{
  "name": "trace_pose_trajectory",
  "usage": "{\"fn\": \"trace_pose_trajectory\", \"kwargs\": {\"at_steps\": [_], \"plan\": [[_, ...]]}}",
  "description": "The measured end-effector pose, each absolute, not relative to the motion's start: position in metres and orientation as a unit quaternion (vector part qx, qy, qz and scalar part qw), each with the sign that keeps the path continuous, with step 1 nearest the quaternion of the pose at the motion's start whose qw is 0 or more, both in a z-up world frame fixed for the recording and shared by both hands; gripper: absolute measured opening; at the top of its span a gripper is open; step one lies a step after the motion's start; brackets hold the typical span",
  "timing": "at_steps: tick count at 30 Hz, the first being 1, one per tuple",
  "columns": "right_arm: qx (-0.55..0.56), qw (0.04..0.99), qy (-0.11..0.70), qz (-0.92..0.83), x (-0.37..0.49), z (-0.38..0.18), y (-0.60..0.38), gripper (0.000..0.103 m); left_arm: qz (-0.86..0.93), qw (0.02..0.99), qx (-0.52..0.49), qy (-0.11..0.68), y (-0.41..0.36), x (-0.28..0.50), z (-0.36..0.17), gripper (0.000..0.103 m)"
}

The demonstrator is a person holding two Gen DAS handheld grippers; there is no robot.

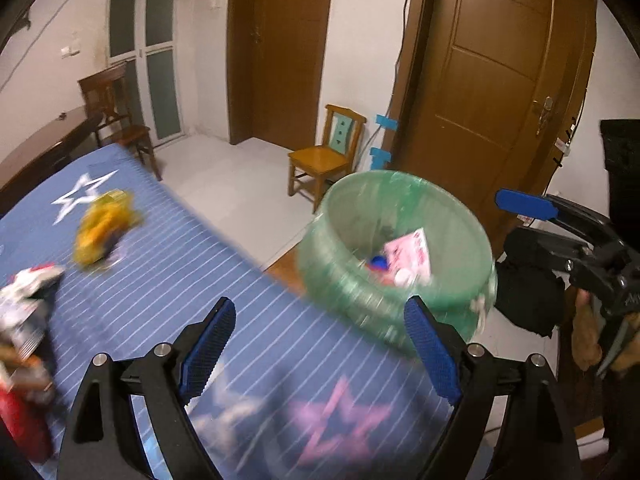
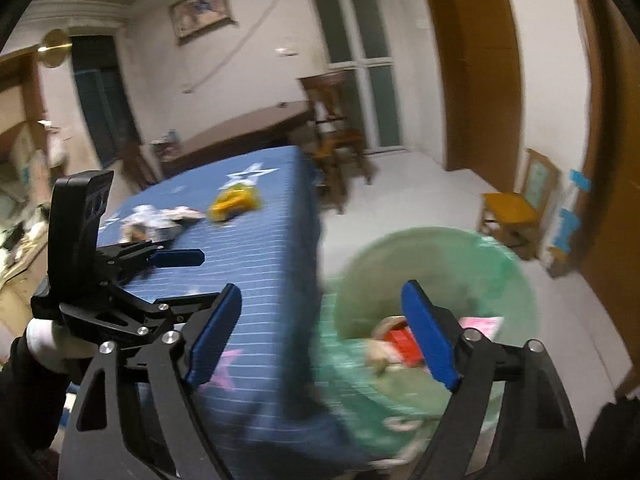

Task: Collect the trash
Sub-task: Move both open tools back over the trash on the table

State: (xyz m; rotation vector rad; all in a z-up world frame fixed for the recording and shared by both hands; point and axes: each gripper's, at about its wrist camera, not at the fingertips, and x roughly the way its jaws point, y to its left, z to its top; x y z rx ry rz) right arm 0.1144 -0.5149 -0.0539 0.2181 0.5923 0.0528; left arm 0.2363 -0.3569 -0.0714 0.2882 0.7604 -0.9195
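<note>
A green-lined trash bin (image 1: 400,256) stands on the floor beside the table's near edge, with pink, blue and red trash inside; it also shows in the right wrist view (image 2: 440,280). On the blue striped tablecloth (image 1: 168,280) lie a yellow wrapper (image 1: 106,230) and white and red crumpled trash (image 1: 28,292); the right wrist view shows the yellow wrapper (image 2: 234,202) and white trash (image 2: 160,218). My left gripper (image 1: 320,352) is open and empty over the table's edge. My right gripper (image 2: 322,338) is open and empty above the bin's left rim.
A small wooden chair (image 1: 324,156) stands behind the bin by a brown door (image 1: 492,72). A dark chair (image 1: 116,112) and a brown table (image 1: 44,148) stand past the far end. My right gripper (image 1: 560,232) shows at right in the left wrist view.
</note>
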Motion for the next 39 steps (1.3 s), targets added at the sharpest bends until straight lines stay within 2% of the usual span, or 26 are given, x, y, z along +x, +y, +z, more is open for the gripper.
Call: {"fn": "trace_pose_trajectory", "kwargs": {"at_steps": [9, 12, 22, 24, 29, 35, 37, 39], "plan": [[0.075, 0.933, 0.327, 0.130, 0.142, -0.072, -0.426, 0.083, -0.380, 0.832, 0.152, 0.374, -0.185, 0.238, -0.079, 0.086], [0.064, 0.927, 0.334, 0.155, 0.151, -0.074, -0.401, 0.083, -0.378, 0.827, 0.154, 0.386, -0.151, 0.243, -0.088, 0.086], [0.030, 0.915, 0.333, 0.224, 0.194, -0.069, -0.331, 0.083, -0.392, 0.809, 0.172, 0.402, -0.141, 0.253, -0.116, 0.086], [0.001, 0.912, 0.330, 0.245, 0.212, -0.061, -0.308, 0.078, -0.394, 0.810, 0.164, 0.402, -0.137, 0.253, -0.115, 0.086], [-0.061, 0.890, 0.345, 0.292, 0.272, -0.051, -0.249, 0.056, -0.390, 0.809, 0.154, 0.412, -0.149, 0.259, -0.119, 0.086], [-0.087, 0.867, 0.387, 0.302, 0.340, -0.063, -0.199, 0.054, -0.395, 0.800, 0.150, 0.426, -0.148, 0.265, -0.125, 0.086], [-0.085, 0.864, 0.396, 0.298, 0.350, -0.070, -0.193, 0.047, -0.394, 0.800, 0.151, 0.427, -0.147, 0.264, -0.125, 0.086], [-0.074, 0.864, 0.402, 0.294, 0.352, -0.068, -0.197, 0.023, -0.394, 0.800, 0.150, 0.427, -0.144, 0.262, -0.124, 0.086]]}}
